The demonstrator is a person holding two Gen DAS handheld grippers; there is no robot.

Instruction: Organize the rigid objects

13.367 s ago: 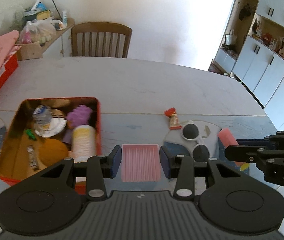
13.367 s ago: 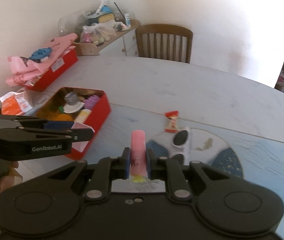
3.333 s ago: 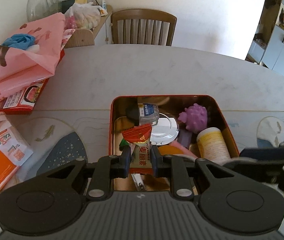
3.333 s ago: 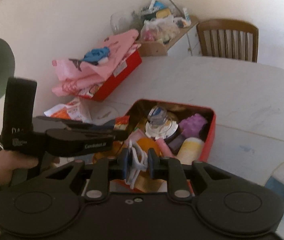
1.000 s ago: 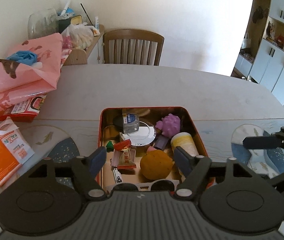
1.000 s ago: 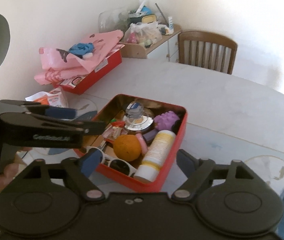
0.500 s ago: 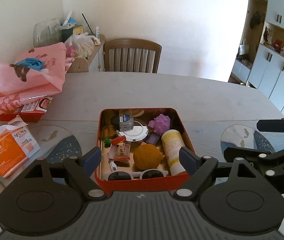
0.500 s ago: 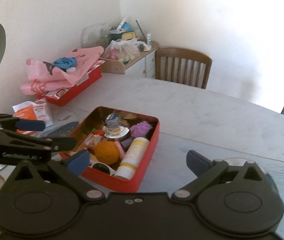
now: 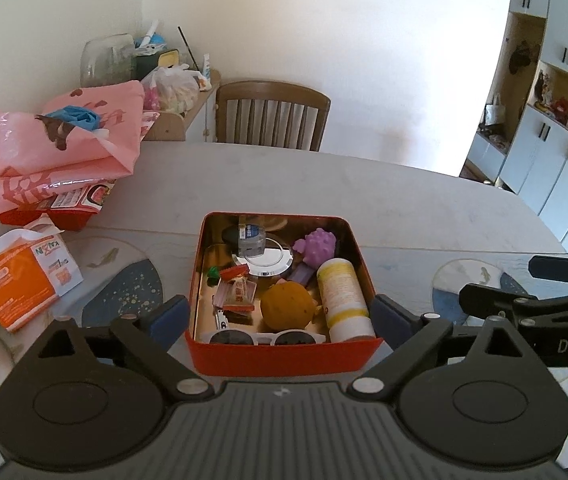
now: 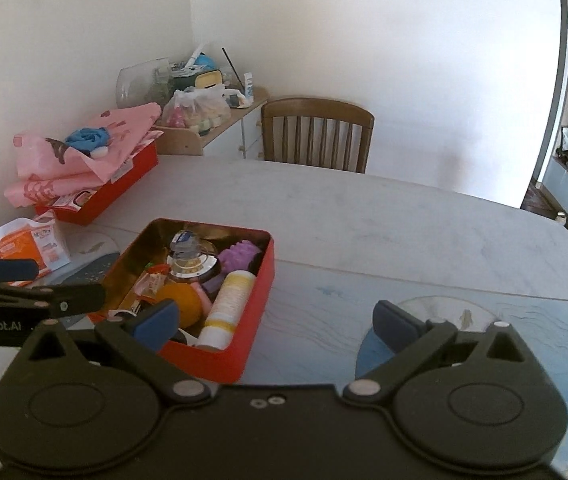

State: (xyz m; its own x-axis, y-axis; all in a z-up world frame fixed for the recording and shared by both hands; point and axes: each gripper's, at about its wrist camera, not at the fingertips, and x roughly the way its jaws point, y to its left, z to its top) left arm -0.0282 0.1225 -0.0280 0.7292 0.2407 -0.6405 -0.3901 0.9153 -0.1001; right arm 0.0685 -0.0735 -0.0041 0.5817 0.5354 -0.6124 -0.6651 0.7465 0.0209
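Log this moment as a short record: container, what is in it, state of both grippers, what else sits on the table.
container: red tin on the table, lid off
contents: white sunglasses at the near wall, orange ball, white-and-yellow bottle, purple spiky toy, candy packet
left gripper: open, jaws just widened, nothing between the fingers
right gripper: open, holds nothing
elsewhere on table: orange packet, pink bag

We see a red tin with a glossy, gold-toned metal inside, a matt pale table, a slatted wooden chair, crinkled shiny pink plastic bags and matt black plastic gripper bodies.
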